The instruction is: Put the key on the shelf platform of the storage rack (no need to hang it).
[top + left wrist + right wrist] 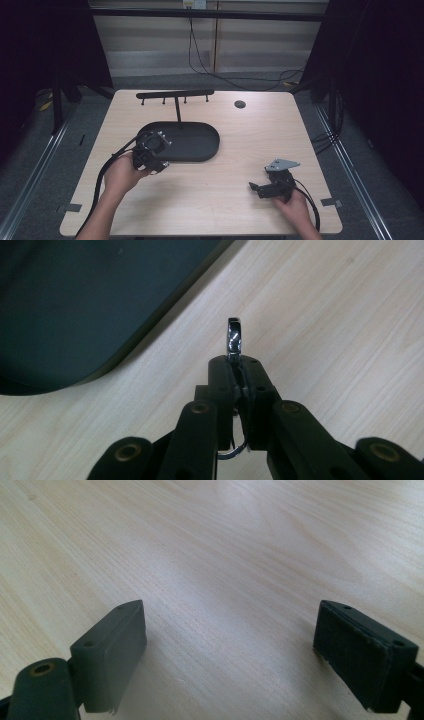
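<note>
So the left claw [235, 362] is clamped shut on a small shiny metal ring [234, 335], pinched edge-on so the top sticks up past the jaw tips and a bit of the loop peeks out underneath. It sits just off the near edge of the black oval tray [200, 145], over bare wood, with the person's left hand [120, 175] wrapped around the handle. Behind the tray base there's a black stand with a crossbar and little pegs [175, 93], which looks like a jewellery hanger, so the guess is the ring ends up there or in the tray.

The right claw [230, 650] is spread wide with nothing between the pads, hovering low over the tabletop [225, 200] near the front right, well apart from the action.

Handling-wise: the ring looks light, rigid and slick. Polished metal against flat pads could twist or squirt out if the grip loosens, and it'd probably roll if dropped. Pinching across the band faces, like now, seems the safest hold.
</note>
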A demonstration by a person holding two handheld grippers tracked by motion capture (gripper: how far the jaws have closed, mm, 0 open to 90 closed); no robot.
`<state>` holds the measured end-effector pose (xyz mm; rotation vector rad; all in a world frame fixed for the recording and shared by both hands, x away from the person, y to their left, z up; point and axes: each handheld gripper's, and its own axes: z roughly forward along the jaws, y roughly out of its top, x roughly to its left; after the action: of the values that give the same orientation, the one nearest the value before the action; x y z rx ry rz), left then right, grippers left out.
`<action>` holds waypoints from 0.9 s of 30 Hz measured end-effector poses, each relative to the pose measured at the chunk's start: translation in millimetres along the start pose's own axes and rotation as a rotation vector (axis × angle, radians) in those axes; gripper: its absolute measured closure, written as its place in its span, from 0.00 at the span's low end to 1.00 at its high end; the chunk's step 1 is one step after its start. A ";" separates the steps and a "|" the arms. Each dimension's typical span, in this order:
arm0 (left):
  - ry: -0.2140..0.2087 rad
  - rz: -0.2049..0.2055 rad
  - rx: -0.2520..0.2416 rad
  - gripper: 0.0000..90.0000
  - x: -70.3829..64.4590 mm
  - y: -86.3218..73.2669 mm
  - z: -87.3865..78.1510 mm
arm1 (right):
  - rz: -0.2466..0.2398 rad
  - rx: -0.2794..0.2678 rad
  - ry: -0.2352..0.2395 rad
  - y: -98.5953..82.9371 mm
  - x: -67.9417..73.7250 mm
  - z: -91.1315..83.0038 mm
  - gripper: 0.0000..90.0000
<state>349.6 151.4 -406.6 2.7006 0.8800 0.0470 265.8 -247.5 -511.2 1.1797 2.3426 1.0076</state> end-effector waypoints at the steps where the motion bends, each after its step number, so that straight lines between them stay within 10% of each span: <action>1: 0.003 0.002 0.003 0.95 1.0 1.7 -1.5 | -0.001 0.000 0.000 0.0 -0.1 0.0 0.14; 27: 0.022 -0.034 -0.023 0.95 15.2 27.3 -15.9 | -0.001 0.000 0.000 0.0 -0.1 0.0 0.14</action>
<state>375.5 143.5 -384.4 2.6682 0.9253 0.0797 265.9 -247.6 -511.2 1.1788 2.3426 1.0072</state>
